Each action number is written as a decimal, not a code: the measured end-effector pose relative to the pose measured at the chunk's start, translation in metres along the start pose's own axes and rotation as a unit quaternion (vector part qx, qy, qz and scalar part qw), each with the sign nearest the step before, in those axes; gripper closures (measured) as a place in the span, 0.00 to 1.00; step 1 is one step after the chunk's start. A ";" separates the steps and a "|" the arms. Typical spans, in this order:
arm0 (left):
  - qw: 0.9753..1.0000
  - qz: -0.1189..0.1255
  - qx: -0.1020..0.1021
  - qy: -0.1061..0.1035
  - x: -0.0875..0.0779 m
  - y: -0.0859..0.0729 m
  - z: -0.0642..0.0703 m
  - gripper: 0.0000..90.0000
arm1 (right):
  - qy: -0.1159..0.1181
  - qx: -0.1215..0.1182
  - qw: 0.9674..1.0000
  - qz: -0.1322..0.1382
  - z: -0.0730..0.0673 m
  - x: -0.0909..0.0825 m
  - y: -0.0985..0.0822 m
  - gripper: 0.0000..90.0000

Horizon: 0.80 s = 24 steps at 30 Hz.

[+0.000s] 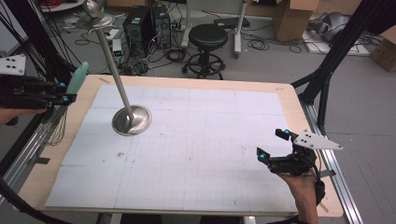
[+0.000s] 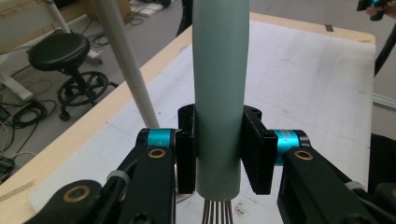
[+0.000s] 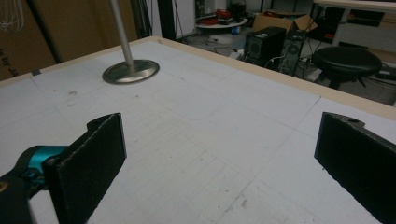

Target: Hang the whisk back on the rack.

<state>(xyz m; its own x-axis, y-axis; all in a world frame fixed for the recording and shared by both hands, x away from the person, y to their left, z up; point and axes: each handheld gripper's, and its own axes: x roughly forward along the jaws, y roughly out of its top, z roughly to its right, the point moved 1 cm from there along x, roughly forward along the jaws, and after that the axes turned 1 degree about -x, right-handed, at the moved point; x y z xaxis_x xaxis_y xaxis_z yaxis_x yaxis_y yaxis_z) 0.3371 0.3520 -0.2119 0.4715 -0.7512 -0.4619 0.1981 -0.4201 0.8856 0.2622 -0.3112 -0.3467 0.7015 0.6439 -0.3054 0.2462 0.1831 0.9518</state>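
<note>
Left gripper (image 2: pixel 218 154): clamped on the whisk (image 2: pixel 219 93) — smooth, pale-green round handle between the pads, thin wires below.
Right gripper (image 3: pixel 219 154): released, nothing held.
Stand (image 1: pixel 132 120): shiny metal disc with slanted pole — beside the left gripper.

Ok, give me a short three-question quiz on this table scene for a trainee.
1. True or false: the left gripper has its fingers clamped on the pale green handle of a whisk.
2. What stands on the white mat? A) a metal stand with a round base B) a bowl C) a cardboard box
3. In a word, how do the right gripper's fingers stand?

Key: 1 true, and thin wires hang out below the handle. 2 A, the metal stand with its slanted pole. 3 Open, wide apart, with nothing between them.
</note>
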 end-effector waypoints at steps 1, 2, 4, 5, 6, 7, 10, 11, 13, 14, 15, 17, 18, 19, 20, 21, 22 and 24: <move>1.000 0.001 -0.002 0.003 -0.002 0.000 -0.001 0.77 | 0.000 -0.001 1.000 0.000 0.000 0.000 0.000 0.01; 1.000 0.006 -0.004 0.005 -0.004 0.001 -0.003 0.77 | -0.001 -0.001 1.000 0.000 0.000 0.000 0.000 0.01; 1.000 0.009 -0.006 0.010 -0.006 0.002 -0.005 0.77 | -0.001 -0.001 1.000 0.000 0.000 0.000 0.000 0.01; 1.000 0.008 -0.006 0.012 -0.007 0.002 -0.007 0.77 | -0.001 -0.001 1.000 0.000 0.000 0.000 0.000 0.01; 1.000 0.009 -0.006 0.015 -0.008 0.003 -0.008 0.77 | -0.001 -0.002 1.000 0.000 0.000 0.001 0.000 0.01; 1.000 0.011 -0.007 0.016 -0.009 0.003 -0.009 0.77 | -0.001 -0.002 1.000 0.000 0.000 0.001 0.000 0.01; 0.999 0.019 -0.010 0.023 -0.014 0.006 -0.013 0.77 | -0.001 -0.001 1.000 -0.002 -0.001 0.001 0.000 0.01; 0.999 0.020 -0.012 0.025 -0.016 0.007 -0.015 0.77 | -0.001 -0.001 1.000 -0.002 0.000 0.001 0.000 0.01; 0.999 0.020 -0.012 0.031 -0.018 0.008 -0.017 0.77 | -0.001 -0.002 1.000 -0.001 0.000 0.000 0.000 0.01; 0.999 0.019 -0.013 0.033 -0.020 0.009 -0.018 0.77 | -0.002 -0.001 1.000 -0.002 0.000 0.000 0.000 0.01; 0.999 0.019 -0.013 0.035 -0.021 0.009 -0.019 0.77 | -0.002 0.000 1.000 -0.002 0.000 0.000 0.000 0.01; 0.999 0.023 -0.014 0.039 -0.023 0.011 -0.021 0.77 | -0.002 0.000 1.000 -0.001 0.001 0.000 -0.001 0.01; 0.999 0.027 -0.014 0.042 -0.024 0.013 -0.022 0.77 | -0.002 0.001 1.000 -0.002 0.001 0.000 -0.001 0.01; 0.999 0.029 -0.015 0.043 -0.025 0.013 -0.022 0.77 | -0.002 0.001 1.000 -0.002 0.001 0.000 -0.001 0.01; 0.998 0.032 -0.016 0.044 -0.026 0.015 -0.023 0.77 | -0.002 0.000 1.000 -0.002 0.001 0.000 -0.001 0.01; 0.998 0.031 -0.016 0.046 -0.026 0.016 -0.024 0.77 | -0.002 0.000 1.000 -0.001 0.001 0.000 -0.001 0.01; 0.998 0.029 -0.015 0.045 -0.027 0.017 -0.025 0.77 | -0.002 0.000 1.000 -0.002 0.001 0.000 -0.001 0.01; 0.998 0.027 -0.014 0.049 -0.027 0.021 -0.027 0.77 | -0.002 0.000 1.000 -0.002 0.001 0.000 -0.001 0.01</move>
<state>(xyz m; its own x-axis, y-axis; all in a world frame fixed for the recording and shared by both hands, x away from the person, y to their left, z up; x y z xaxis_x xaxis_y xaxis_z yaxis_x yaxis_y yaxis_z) 0.3516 0.3770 -0.1796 0.5643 -0.7180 -0.4075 0.1927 -0.3654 0.9107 0.2626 -0.3120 -0.3472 0.7028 0.6408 -0.3089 0.2481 0.1861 0.9507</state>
